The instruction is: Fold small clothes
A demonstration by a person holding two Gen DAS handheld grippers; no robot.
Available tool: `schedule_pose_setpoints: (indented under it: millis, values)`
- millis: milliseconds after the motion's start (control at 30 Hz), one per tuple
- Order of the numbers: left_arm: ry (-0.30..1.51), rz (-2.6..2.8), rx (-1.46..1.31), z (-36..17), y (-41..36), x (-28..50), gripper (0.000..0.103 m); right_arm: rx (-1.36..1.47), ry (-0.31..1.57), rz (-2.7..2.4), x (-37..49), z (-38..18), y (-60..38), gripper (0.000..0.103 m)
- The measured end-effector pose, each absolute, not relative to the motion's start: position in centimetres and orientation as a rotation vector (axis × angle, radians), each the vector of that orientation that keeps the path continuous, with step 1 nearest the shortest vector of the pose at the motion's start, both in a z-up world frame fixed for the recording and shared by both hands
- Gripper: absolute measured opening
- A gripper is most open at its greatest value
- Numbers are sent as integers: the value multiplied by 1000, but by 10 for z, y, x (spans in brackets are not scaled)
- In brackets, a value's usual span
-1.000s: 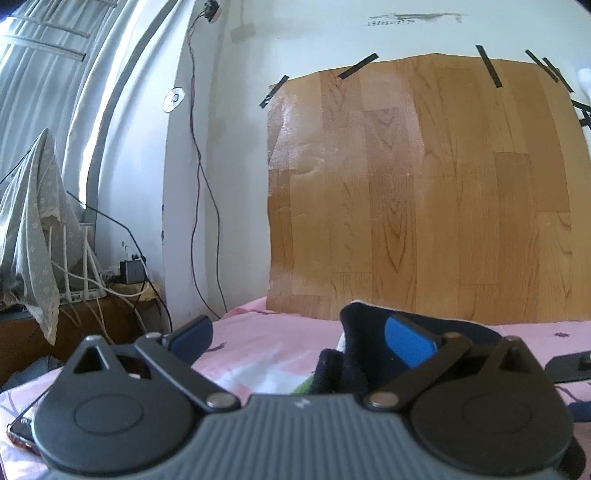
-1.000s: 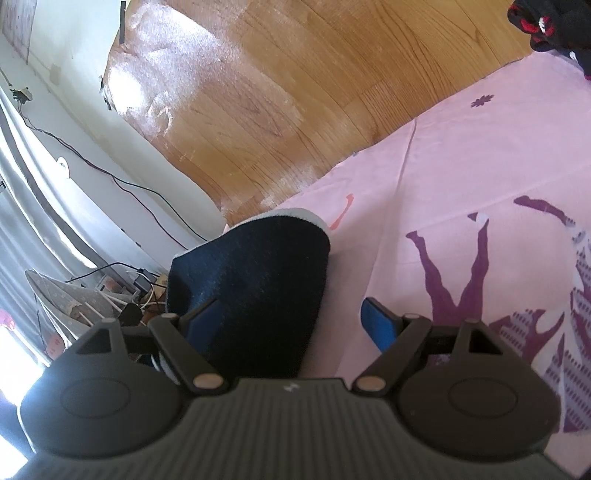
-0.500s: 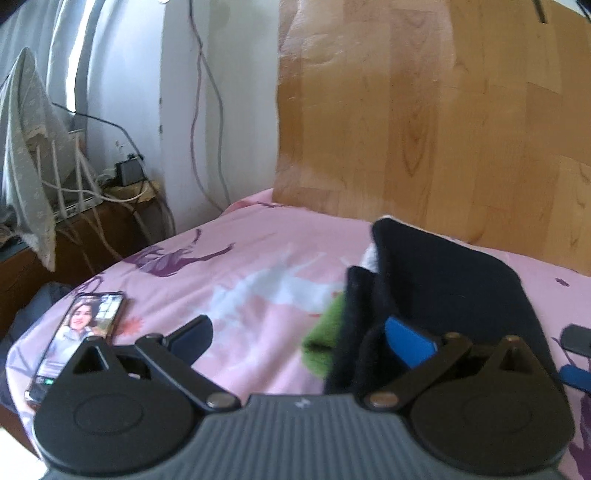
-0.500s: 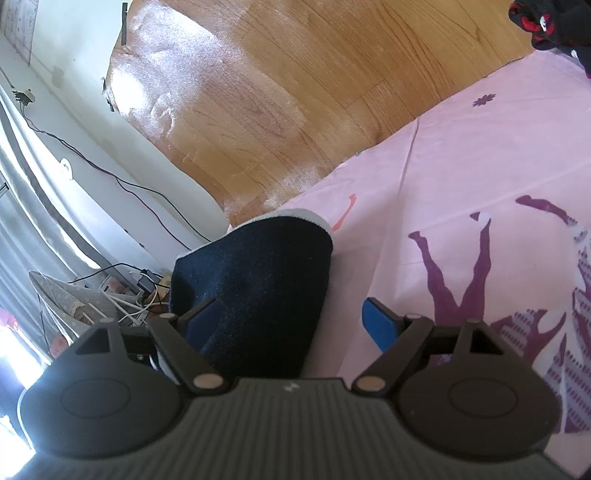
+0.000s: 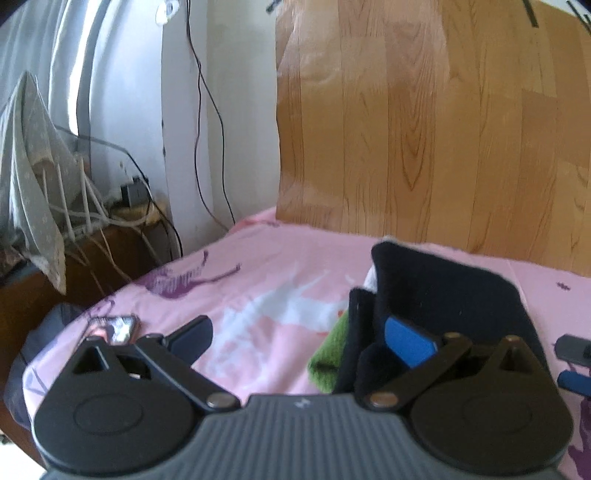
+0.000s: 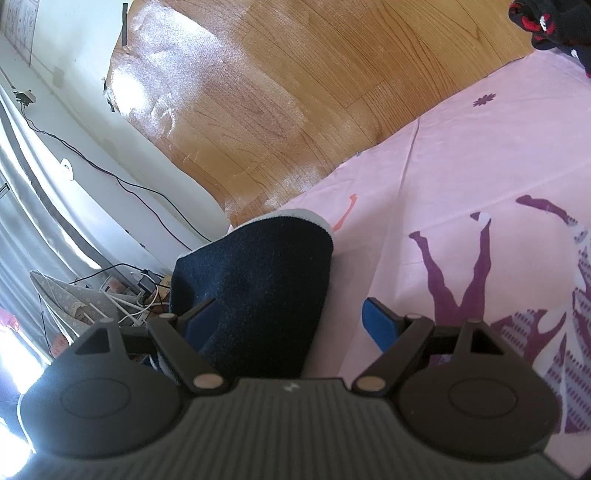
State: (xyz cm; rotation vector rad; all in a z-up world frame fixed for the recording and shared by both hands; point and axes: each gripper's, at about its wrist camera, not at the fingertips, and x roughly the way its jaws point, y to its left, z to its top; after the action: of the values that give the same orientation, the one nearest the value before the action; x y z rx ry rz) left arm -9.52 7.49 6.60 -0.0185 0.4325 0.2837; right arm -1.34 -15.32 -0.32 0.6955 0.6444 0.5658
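Note:
A folded dark navy garment (image 5: 450, 295) lies on the pink bedsheet (image 5: 266, 288), with a white edge at its far end and a green piece (image 5: 328, 360) poking out at its left. My left gripper (image 5: 299, 339) is open wide. Its right pad sits over the garment's near left folds and its left finger is over bare sheet. In the right wrist view the same navy garment (image 6: 258, 288) lies between the spread fingers of my open right gripper (image 6: 290, 323), nearer the left finger. Neither gripper holds anything.
A phone (image 5: 110, 328) lies on the sheet near the bed's left edge. Wood-grain sheeting (image 5: 424, 129) covers the wall behind the bed. A cluttered side table with cables (image 5: 92, 221) stands at the left. Black and red clothes (image 6: 546, 26) lie far right.
The left gripper tipped down toward the bed, bringing the phone and green piece into view, then levelled a little. The right gripper stayed almost still. Both remained open.

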Motion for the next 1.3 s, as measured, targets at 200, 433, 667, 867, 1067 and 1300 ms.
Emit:
schedule_pose_setpoints:
  millis: [200,433,667,867,1067,1300]
  values:
    - [424,282,7,74,68,-96,103,695,644,566,-13,-3,-153,87]
    - [529,287,37,70,67,-88,103,696,644,566,-13,-3,-153,87]
    - [570,311,18,67,73,-86,103,696,644,566,-14,-3,-153,87]
    - [597,309,14,65,74,-84,103,696,644,566,-14,-3,-153,87]
    - [609,298,17,64,75,-83,103,696,644,566,-14,-3,-153,87]
    - [624,293,7,62,78,-82,103,697,644,567,-14,-3,-153,87]
